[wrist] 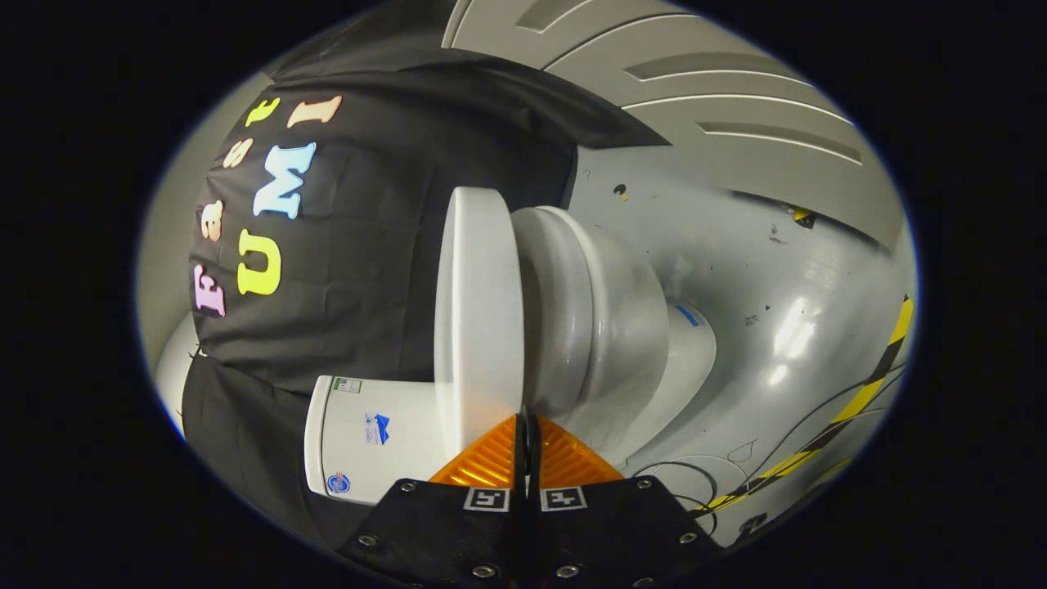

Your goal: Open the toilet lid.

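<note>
Black cloth forms the booth wall (343, 270) across the left half of the frame; grey floor (761, 270) fills the right half, with yellow-and-black tape (867, 393) at the lower right. The camera is rolled, so the toilet appears on its side.

Left of centre, low in the frame, sits the white tank (368, 446). Just right of it, at frame centre, the toilet lid (478, 311) shows edge-on as a flat white slab. Right of the lid lies the rounded bowl (605, 319).

At bottom centre, the gripper (527, 429) has its fingers closed to a thin slit, with nothing clamped between them. The tips sit at the lower end of the seam between lid and bowl; actual contact cannot be confirmed.

Judgement: the step in hand is prying the lid away from the bowl.

- Keep the fingers closed and use them as one wedge.
- Enter the seam at the lid's edge, not the bowl.
- Push the lid toward the tank along its hinge arc, steadily.
- Avoid slipping off the smooth rim.
</note>
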A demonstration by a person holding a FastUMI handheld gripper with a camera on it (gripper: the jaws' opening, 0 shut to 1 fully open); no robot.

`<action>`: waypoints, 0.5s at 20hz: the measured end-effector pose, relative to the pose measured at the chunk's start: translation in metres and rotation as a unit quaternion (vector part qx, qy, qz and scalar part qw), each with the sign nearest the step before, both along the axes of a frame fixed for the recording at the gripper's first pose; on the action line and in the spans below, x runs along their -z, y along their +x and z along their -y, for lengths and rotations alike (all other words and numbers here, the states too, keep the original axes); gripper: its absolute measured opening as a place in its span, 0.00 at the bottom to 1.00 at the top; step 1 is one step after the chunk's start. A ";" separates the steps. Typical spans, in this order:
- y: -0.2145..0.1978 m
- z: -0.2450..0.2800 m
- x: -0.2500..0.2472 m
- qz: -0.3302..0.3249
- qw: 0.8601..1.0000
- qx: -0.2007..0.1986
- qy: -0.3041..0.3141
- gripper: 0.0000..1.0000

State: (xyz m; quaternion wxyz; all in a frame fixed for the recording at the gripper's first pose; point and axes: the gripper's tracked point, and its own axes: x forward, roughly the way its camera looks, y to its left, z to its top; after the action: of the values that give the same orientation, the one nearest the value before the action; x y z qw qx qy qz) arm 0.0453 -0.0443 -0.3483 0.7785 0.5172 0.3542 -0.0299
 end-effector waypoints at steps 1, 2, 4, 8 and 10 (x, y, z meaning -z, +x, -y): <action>0.000 -0.001 -0.003 0.001 1.000 0.000 -0.003 0.00; 0.001 -0.002 -0.007 0.001 1.000 0.000 -0.008 0.00; 0.001 -0.006 -0.015 0.005 1.000 -0.003 -0.026 0.00; 0.005 -0.014 -0.036 0.020 0.997 -0.010 -0.067 0.00; 0.006 -0.015 -0.044 0.024 0.997 -0.009 -0.078 0.00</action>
State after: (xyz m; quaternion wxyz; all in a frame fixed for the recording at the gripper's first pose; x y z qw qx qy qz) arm 0.0509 -0.0292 -0.3043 0.8250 0.4524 0.3365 -0.0375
